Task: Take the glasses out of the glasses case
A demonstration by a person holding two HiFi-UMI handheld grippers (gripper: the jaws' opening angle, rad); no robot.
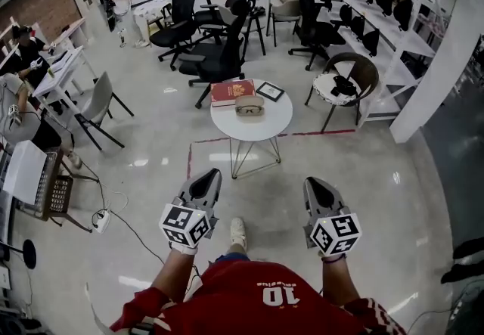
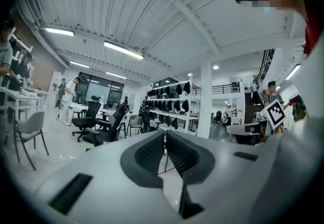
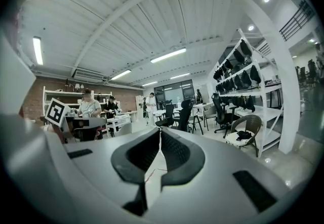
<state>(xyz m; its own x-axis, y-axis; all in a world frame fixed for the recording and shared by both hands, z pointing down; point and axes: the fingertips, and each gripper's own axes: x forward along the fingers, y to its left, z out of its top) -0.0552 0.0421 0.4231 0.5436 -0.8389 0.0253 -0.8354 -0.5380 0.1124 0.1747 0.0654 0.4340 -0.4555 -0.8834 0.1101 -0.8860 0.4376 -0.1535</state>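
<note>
surface: round white table [image 1: 266, 126] | on it: glasses case [image 1: 249, 106], red book [image 1: 231, 91] | room: office chairs [image 1: 219, 57]

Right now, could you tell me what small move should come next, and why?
Probably step toward the table and carry both grippers forward. The case lies there beside a red book, well ahead of the left gripper and right gripper, whose jaws are together and empty, so neither can reach it yet.
</note>
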